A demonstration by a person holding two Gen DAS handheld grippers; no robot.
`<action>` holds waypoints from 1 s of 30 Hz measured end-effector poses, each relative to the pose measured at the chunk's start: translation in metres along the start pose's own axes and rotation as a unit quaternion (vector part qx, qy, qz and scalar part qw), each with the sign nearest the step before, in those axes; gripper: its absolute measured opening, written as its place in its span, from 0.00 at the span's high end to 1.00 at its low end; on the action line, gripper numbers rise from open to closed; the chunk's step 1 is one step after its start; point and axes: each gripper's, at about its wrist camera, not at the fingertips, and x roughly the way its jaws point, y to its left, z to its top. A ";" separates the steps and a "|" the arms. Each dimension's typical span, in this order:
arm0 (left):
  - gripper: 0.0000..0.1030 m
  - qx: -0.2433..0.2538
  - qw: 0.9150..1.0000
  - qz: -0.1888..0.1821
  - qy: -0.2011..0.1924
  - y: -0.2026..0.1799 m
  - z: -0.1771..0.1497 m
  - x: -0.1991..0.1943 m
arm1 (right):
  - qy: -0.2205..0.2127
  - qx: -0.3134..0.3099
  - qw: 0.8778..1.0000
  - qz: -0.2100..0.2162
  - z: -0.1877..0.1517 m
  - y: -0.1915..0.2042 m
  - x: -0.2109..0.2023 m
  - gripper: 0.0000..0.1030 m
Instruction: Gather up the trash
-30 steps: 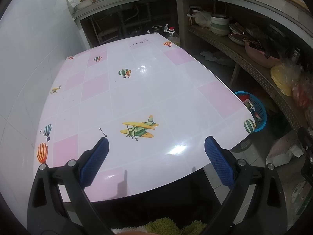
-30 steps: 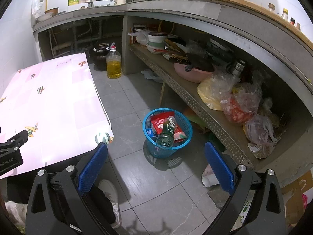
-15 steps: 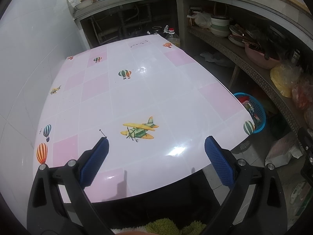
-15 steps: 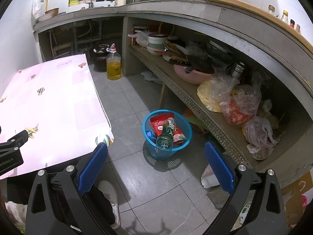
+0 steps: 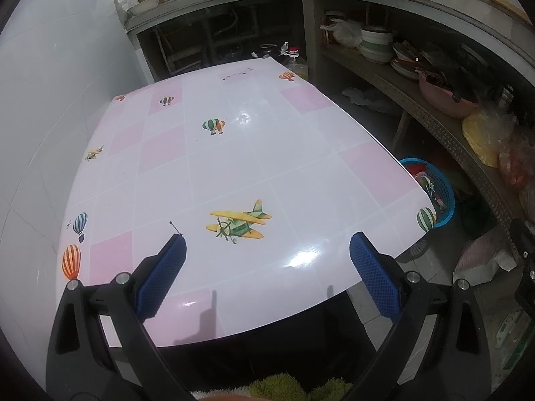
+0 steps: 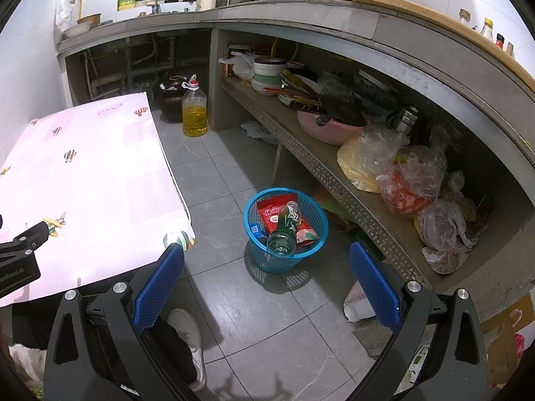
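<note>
A blue plastic basket [image 6: 313, 214] stands on the grey floor tiles right of the table. It holds a green plastic bottle [image 6: 284, 230], a red snack bag [image 6: 272, 210] and other wrappers. The basket also shows in the left wrist view [image 5: 446, 197] past the table's right edge. My right gripper [image 6: 265, 275] is open and empty, held above the floor in front of the basket. My left gripper [image 5: 265, 272] is open and empty over the near part of the pink and white table [image 5: 234, 160]. The left gripper's side shows in the right wrist view [image 6: 20, 254].
A concrete counter with a lower shelf [image 6: 321, 153] of bowls, pans and plastic bags runs along the right. A bottle of yellow oil [image 6: 194, 110] and a dark jar [image 6: 172, 95] stand on the floor behind the table. My shoe [image 6: 189, 334] is below. A white wall [image 5: 50, 100] borders the table's left.
The right wrist view has drifted slightly, so the basket sits a little lower and closer in it. The left gripper has hardly moved. Both grippers stay open.
</note>
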 end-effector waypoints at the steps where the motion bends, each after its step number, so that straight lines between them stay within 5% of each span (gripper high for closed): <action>1: 0.08 -0.001 1.000 0.000 0.001 0.001 0.000 0.001 | 0.000 0.000 1.000 0.000 0.000 0.000 0.000 0.06; 30: 0.08 -0.003 1.000 0.000 0.004 0.006 0.000 0.003 | -0.002 0.001 1.000 -0.001 0.002 0.001 0.000 0.06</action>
